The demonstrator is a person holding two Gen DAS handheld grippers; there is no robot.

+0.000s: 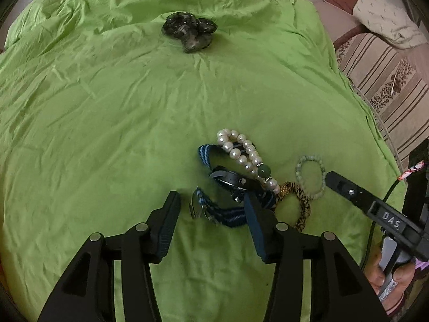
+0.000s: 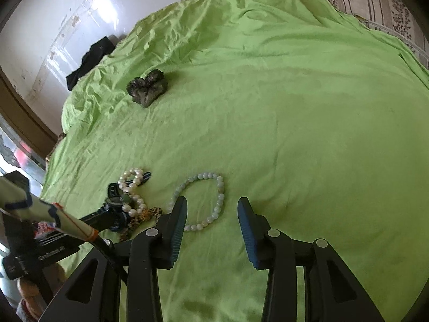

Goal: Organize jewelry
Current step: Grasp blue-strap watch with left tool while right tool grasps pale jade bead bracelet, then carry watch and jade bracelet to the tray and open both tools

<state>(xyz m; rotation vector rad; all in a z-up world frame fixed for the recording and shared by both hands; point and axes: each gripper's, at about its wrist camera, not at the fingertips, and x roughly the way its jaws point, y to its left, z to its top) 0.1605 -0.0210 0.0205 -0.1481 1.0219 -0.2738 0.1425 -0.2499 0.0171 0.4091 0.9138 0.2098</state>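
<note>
A small heap of jewelry lies on the green sheet (image 1: 107, 123). It holds a pearl bracelet (image 1: 242, 158), a dark watch (image 1: 233, 181) with a blue striped strap (image 1: 228, 214), and a gold-and-black braided band (image 1: 301, 204). My left gripper (image 1: 213, 210) is open low over the watch, with the strap's end between its fingers and the pads not pressing it. A pale green bead bracelet (image 2: 220, 196) lies flat just right of the heap. My right gripper (image 2: 211, 210) stands open over it, its left finger covering part of the loop.
A dark marbled lump-shaped object (image 1: 189, 30) sits farther back on the sheet. A striped and floral cover (image 1: 383, 80) borders the sheet at the right. A dark cloth (image 2: 91, 59) lies by the wall. A hand (image 1: 386, 276) holds the right gripper's handle.
</note>
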